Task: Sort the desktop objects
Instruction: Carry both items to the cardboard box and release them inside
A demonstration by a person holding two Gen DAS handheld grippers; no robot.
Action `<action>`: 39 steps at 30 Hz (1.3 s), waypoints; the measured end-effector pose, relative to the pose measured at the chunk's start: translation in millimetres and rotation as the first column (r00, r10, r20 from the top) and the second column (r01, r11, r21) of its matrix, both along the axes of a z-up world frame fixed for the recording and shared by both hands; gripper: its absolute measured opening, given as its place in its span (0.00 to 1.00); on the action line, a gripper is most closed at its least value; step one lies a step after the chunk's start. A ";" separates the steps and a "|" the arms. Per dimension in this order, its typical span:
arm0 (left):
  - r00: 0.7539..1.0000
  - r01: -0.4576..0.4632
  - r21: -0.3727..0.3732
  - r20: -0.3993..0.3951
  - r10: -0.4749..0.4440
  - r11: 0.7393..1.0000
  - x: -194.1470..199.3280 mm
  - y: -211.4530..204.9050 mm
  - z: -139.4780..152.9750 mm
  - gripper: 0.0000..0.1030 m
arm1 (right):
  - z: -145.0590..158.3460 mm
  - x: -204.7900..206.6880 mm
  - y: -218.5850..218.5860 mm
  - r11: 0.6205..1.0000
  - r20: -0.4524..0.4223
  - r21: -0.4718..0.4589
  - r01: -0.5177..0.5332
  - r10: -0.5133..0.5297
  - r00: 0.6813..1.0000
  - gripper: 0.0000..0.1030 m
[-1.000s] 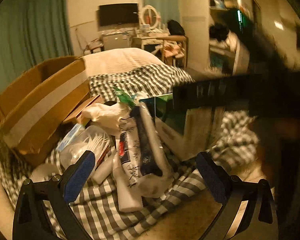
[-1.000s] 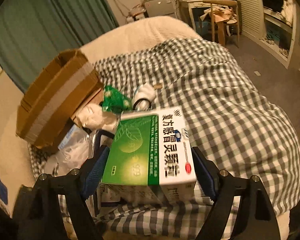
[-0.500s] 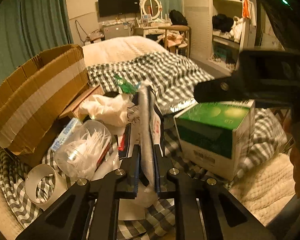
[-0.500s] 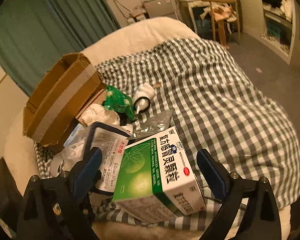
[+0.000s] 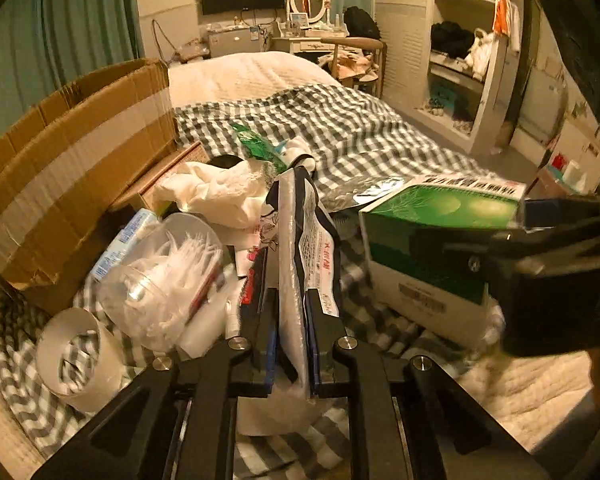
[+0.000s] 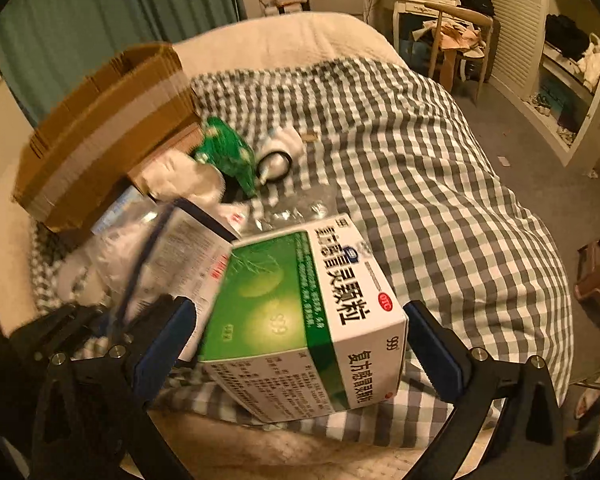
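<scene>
Glossy plastic, dark blue and white with red print — that is the tissue pack (image 5: 300,264) I have clamped in the left gripper (image 5: 290,332), seen from the left wrist. The pads (image 5: 266,320) press both flat faces and the pack stands on edge, running up the centre of the frame. Left of it lie a clear tub of white picks (image 5: 164,276) and a tape roll (image 5: 74,360) at lower left; the cardboard box (image 5: 72,172) fills the upper left. At right sits the green medicine box (image 5: 432,248) on the checked blanket (image 5: 360,140), with the right gripper's dark body across its near side.

From the right wrist, the right gripper (image 6: 296,348) is spread wide, its blue pads (image 6: 432,348) on either side of the medicine box but not touching it — released, I judge. The box lies tilted at centre bottom, green face up, white side panel toward the lens. The tissue pack shows blurred at centre left.

I read this as the pick-up of the tissue pack. Next I would lift it clear of the pile and carry it toward the cardboard box, minding the soft wrapper, which could slip or sag.
</scene>
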State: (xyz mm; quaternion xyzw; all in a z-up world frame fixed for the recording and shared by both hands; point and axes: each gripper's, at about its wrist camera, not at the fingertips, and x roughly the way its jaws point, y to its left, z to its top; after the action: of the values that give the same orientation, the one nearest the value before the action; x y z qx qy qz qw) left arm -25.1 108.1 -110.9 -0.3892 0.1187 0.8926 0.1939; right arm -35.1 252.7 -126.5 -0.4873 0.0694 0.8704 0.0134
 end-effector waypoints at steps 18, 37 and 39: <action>0.994 -0.102 0.287 -0.011 0.110 0.952 3.2 -63.1 74.6 0.10 | 51.5 35.7 -3.9 0.999 -0.172 -0.031 0.024 -0.029 0.985 0.80; 0.891 -0.362 0.353 -0.141 0.432 0.863 -95.5 -203.7 179.6 0.10 | 191.5 -42.1 -132.3 0.961 -0.462 -0.114 -0.250 0.171 0.870 0.80; 0.878 -0.412 0.354 -0.093 0.470 0.839 -115.1 -222.1 161.2 0.10 | 184.1 -63.9 -151.8 0.959 -0.466 -0.136 -0.250 0.161 0.870 0.80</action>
State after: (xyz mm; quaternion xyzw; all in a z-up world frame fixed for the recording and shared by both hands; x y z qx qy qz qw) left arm -140.3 -114.0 50.3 -0.2883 -0.1058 0.9511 0.0323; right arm -99.0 100.9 57.6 -0.2762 0.1017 0.9449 -0.1432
